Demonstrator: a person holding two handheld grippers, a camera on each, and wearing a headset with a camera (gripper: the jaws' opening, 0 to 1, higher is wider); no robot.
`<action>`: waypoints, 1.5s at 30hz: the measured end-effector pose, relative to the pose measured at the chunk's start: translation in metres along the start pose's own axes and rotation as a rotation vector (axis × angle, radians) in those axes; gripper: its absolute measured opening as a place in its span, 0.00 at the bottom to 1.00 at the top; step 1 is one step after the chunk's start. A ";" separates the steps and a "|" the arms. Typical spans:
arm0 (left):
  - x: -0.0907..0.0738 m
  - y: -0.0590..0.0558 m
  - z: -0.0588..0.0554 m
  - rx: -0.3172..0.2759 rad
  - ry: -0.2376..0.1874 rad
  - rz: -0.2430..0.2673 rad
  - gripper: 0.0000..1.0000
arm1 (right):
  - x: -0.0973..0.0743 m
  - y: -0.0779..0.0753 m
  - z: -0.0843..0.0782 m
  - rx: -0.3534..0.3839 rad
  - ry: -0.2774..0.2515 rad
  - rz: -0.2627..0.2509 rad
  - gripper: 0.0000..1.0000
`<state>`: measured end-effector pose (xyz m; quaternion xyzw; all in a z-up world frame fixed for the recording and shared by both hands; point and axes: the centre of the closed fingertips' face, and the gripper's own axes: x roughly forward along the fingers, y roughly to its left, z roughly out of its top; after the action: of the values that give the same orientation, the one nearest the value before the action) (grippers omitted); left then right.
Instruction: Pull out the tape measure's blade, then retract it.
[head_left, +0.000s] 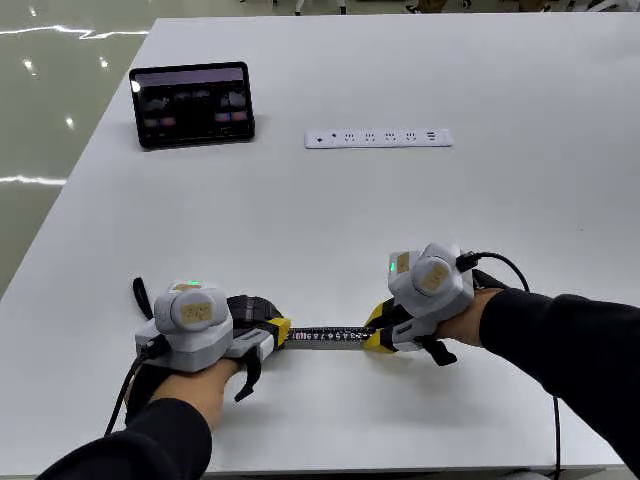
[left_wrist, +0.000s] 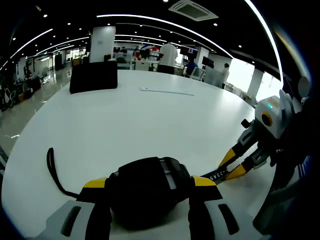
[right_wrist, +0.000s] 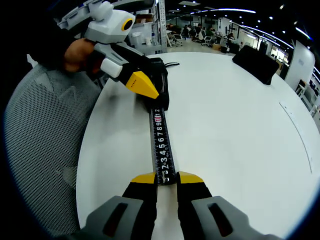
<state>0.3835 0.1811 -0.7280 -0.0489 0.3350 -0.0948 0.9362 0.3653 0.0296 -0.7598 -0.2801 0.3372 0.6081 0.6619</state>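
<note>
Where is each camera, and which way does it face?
Head view: on the headset, facing down at the table; both sleeved arms show.
Left gripper view: on the left gripper, facing along its jaws clamping the case; right gripper at right.
Right gripper view: on that gripper, its jaws pinching the blade, facing the case.
Both gripper views share the blade.

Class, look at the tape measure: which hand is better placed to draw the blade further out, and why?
The right. The right tool is shut on the free end of the blade, so it can pull away. The left tool clamps the case, so it serves best as the anchor.
</note>
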 end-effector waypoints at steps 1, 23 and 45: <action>0.000 0.000 0.000 -0.001 0.000 0.000 0.58 | 0.000 0.000 0.000 -0.004 0.001 0.001 0.10; -0.001 0.000 0.000 -0.016 -0.003 -0.005 0.58 | 0.009 -0.001 0.010 0.009 -0.027 -0.007 0.10; -0.001 0.000 0.000 -0.025 -0.002 -0.007 0.58 | 0.019 -0.001 0.024 0.018 -0.029 -0.005 0.10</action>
<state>0.3826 0.1818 -0.7271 -0.0617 0.3352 -0.0941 0.9354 0.3690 0.0603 -0.7602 -0.2661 0.3324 0.6075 0.6706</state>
